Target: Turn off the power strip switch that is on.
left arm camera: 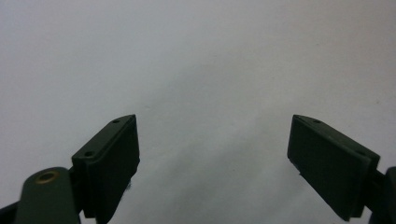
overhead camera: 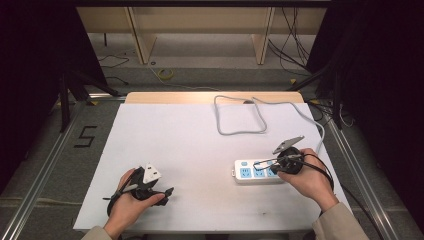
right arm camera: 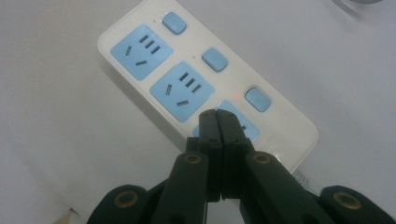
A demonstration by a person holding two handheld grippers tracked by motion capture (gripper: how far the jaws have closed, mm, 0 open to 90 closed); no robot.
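Over the glossy white power strip (right arm camera: 205,88), the right hand-held gripper (right arm camera: 217,114) sits closed.

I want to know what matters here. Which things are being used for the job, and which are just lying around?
In use:
- white plastic power strip with blue sockets and blue switches
- right gripper, jaws shut, tips over the strip's third socket
- grey cord looped behind the strip

Just there:
- left gripper, jaws open over bare table
- white table
- yellow cable coil on the floor

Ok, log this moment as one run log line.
right tool: shut, tips over third socket of power strip | left tool: open, nothing held, over white table | strip cable: looped behind
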